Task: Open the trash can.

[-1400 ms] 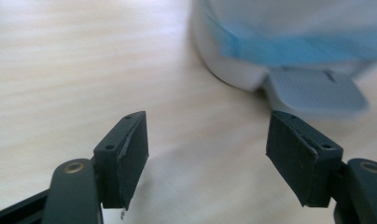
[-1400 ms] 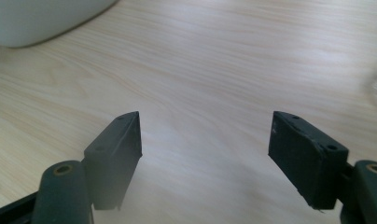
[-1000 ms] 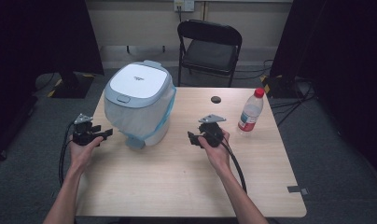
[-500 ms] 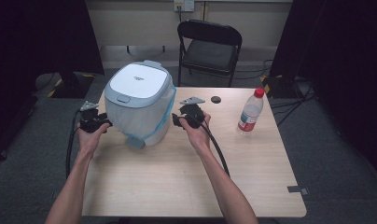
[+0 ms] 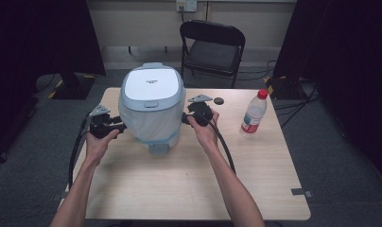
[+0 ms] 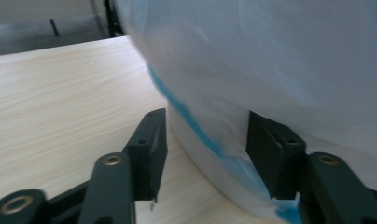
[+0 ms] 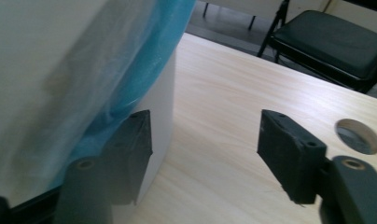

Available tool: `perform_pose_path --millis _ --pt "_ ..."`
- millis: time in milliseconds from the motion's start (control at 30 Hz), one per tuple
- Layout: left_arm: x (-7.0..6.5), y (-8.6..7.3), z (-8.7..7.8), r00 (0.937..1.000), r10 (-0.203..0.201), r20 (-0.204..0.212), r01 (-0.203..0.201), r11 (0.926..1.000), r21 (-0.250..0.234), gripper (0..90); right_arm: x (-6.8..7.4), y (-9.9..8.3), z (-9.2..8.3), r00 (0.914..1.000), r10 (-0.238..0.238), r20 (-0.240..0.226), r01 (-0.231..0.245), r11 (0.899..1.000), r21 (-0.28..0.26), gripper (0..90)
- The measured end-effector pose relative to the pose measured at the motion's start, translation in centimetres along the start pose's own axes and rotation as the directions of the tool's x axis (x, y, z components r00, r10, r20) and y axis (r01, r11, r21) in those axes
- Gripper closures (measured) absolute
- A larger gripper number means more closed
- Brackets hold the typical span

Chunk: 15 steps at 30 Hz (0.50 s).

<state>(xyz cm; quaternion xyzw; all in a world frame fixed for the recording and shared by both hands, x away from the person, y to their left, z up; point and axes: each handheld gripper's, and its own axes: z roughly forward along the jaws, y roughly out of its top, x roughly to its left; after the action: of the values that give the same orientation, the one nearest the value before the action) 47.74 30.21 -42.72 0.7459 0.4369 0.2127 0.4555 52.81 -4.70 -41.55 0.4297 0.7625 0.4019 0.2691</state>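
A white bin [image 5: 152, 108] with a grey lid and a white-and-blue plastic liner stands at the back left of the wooden table [image 5: 189, 184]. My left gripper [image 5: 119, 126] is at the bin's left side, open, its jaws against the liner's blue hem [image 6: 214, 144] low on the bin. My right gripper [image 5: 185, 117] is at the bin's right side, also open. In the right gripper view its left jaw lies against the bin wall [image 7: 161, 107] under the blue liner [image 7: 149, 65], with bare table between the jaws.
A clear plastic bottle [image 5: 253, 113] with a red cap stands on the right of the table. A round cable hole [image 5: 219, 100] sits behind my right gripper, the hole [image 7: 357, 135] also ahead of the right jaw. A black folding chair [image 5: 212, 47] stands behind the table.
Both grippers moved forward and inward from the open table to the two sides of the bin, and now sit against its liner.
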Motion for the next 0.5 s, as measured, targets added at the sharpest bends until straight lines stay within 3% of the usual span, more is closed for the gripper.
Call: perform_pose_path --millis 33,67,167,367,467,500 --pt "0.3 0.1 0.0 0.9997 -0.022 -0.014 0.022 0.9997 -0.003 47.4 -0.2 0.1 0.0 1.0000 0.003 -0.001 -0.003 1.000 0.002 33.7" --pt "0.9 0.0 0.2 0.9966 -0.070 -0.043 0.070 0.9975 -0.007 48.3 -0.6 0.2 0.1 1.0000 0.004 0.004 -0.004 1.000 -0.013 33.7" --pt "1.8 0.1 0.6 0.9926 -0.104 -0.063 0.104 0.9945 0.007 48.3 -0.9 0.4 0.6 1.0000 0.004 0.009 -0.004 1.000 -0.010 33.3" --pt "2.2 1.2 1.5 0.9899 -0.115 -0.083 0.115 0.9933 -0.001 47.1 -1.3 1.3 1.6 0.9998 0.016 0.015 -0.016 1.000 -0.018 33.0" --pt "2.1 1.8 2.3 0.9873 -0.111 -0.113 0.112 0.9937 -0.006 49.9 -1.5 1.7 2.0 0.9999 0.010 0.004 -0.010 0.999 -0.043 37.8" --pt "2.0 1.9 2.6 0.9844 -0.131 -0.117 0.130 0.9914 -0.021 51.0 -1.6 1.6 2.2 0.9997 0.018 -0.017 -0.019 0.999 -0.049 38.3"
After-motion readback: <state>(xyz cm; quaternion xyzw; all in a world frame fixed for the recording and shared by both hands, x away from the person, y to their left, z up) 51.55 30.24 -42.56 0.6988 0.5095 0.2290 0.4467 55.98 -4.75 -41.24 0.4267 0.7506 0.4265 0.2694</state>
